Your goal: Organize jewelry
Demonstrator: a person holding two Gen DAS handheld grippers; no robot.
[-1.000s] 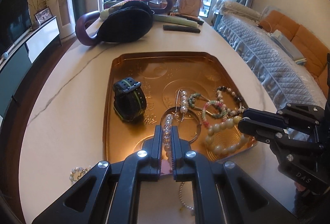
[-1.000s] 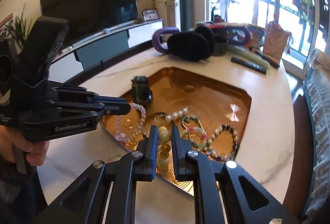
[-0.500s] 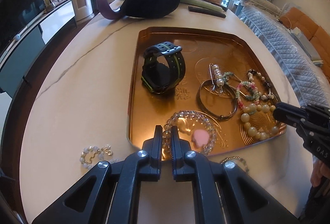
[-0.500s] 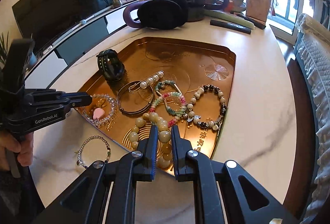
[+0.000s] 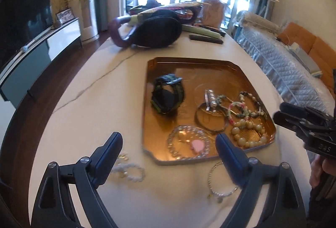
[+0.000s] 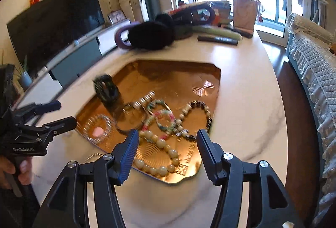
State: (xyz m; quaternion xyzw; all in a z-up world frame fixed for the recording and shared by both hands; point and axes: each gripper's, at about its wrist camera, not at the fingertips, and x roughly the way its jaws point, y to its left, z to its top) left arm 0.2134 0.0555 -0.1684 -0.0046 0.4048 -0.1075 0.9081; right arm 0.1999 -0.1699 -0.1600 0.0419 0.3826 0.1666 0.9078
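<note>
— On the pale marble bench (image 5: pixel 84 123), where's the jewelry?

— Mostly in my copper-coloured metal tray (image 5: pixel 210 64). My left claw (image 5: pixel 169 145) and right claw (image 6: pixel 168 144) have just been opening; both released, nothing pressed between them.

— And the clear bead bracelet (image 5: pixel 188 144)?

— Lying in the tray.

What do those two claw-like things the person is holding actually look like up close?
Both are matte black plastic frames with triangular cut-outs and silver bolts. The left gripper and right gripper each have two long fingers faced with ribbed dark-blue pads. Seen from the other gripper's camera, the left one carries white lettering, "GenRobot.AI", on its side, and the right one white letters ending "AS". No cables or sleeves show clearly.
</note>
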